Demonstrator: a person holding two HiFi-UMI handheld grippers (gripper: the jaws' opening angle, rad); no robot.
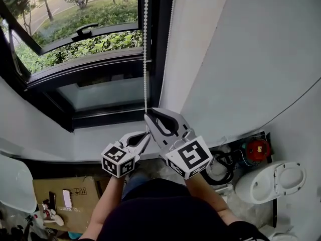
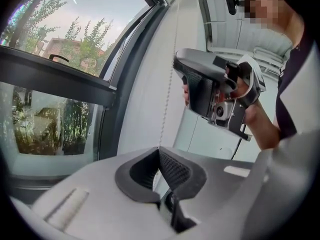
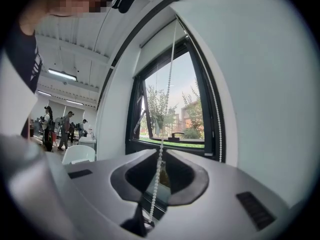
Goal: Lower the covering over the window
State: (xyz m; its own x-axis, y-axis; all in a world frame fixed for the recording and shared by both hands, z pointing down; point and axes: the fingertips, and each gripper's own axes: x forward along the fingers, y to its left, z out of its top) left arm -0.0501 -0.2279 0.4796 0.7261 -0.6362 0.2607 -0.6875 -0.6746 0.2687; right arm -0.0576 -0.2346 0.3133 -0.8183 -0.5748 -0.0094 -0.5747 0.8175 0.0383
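The window [image 1: 85, 67] stands bare. No blind covers the glass in any view, so the covering must be rolled up somewhere above, out of my sight, and I judge the job barely begun.

What works the blind is the bead chain [image 1: 146, 44], which hangs straight down at the right edge of the frame, close to the white wall [image 1: 241, 59]. Both tools are on that one strand, which is why they sit so close, one just under the other.

The right gripper [image 3: 161, 153] is the upper one. Its fingers are closed with the beads pinched at the tips, and the slack runs down through the hollow behind them. The left gripper [image 2: 159, 150] sits just below, nearer the person. Its fingers are together too, and the chain drops right into their meeting point, so I take it as clamped on the same strand.

The loop's other strand [image 1: 173, 9] hangs free further right. Stacked like this, the grippers look set for a hand-over-hand pull, one holding tension while the other takes a fresh bite. Beads slipping through the tips is the risk.
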